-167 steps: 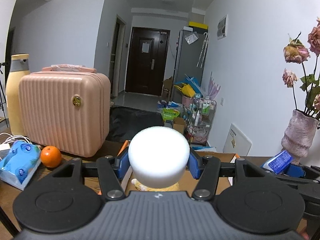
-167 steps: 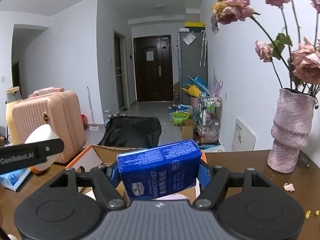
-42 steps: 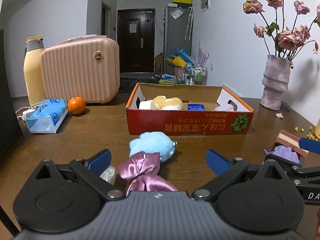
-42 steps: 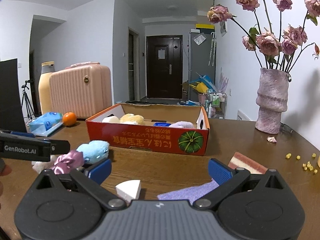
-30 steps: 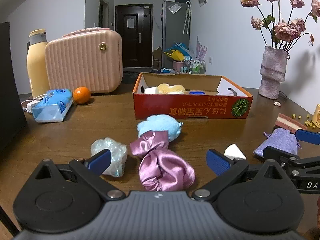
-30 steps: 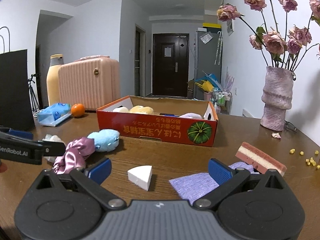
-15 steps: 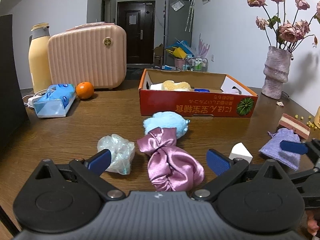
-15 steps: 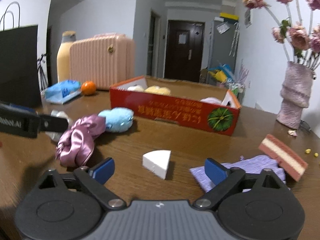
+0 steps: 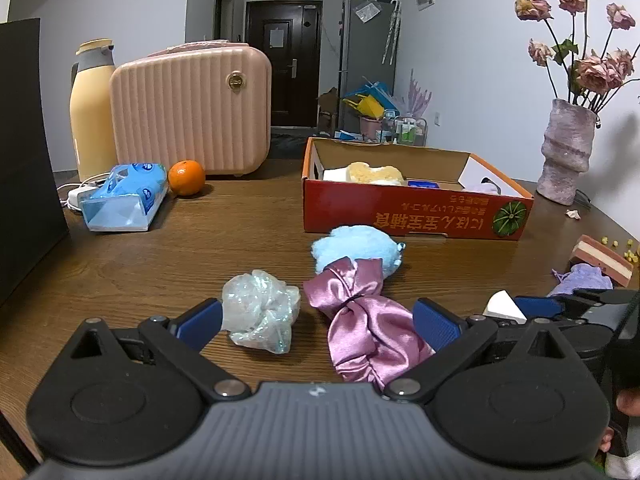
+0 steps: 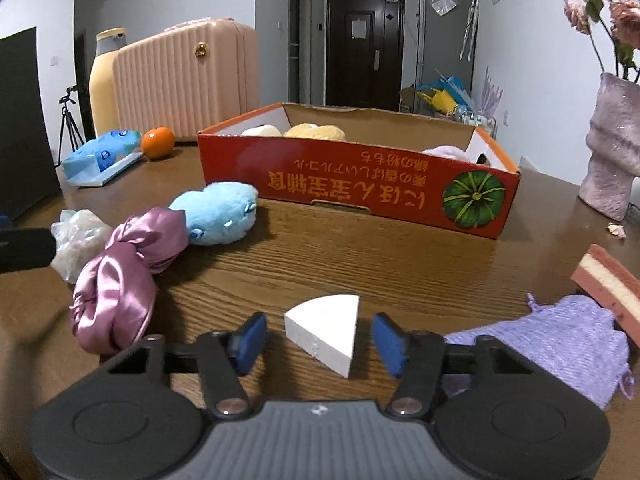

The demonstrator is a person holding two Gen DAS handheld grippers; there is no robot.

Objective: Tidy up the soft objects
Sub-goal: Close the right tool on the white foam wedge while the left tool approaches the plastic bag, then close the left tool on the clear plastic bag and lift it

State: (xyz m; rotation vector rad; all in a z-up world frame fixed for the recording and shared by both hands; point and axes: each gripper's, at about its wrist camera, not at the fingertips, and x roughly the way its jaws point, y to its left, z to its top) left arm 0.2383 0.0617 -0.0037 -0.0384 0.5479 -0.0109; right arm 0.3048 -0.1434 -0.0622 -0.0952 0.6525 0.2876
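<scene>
The right gripper point(image 10: 318, 338) has just been closing around the white wedge point(image 10: 325, 330) on the surface point(image 10: 360, 264) (fingers not yet touching it); the left gripper point(image 9: 318, 320) is spread wide, straddling the pink scrunchie point(image 9: 366, 320)

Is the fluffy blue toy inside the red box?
No, the fluffy blue toy lies on the table in front of the red box.

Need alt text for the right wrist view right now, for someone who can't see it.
The right tongs have just been closing around a white wedge-shaped foam block on the brown wooden table, pads not yet touching it. Left lie a pink satin scrunchie and light blue plush toy; behind, a red cardboard box; right, a lilac knitted pouch.
</scene>
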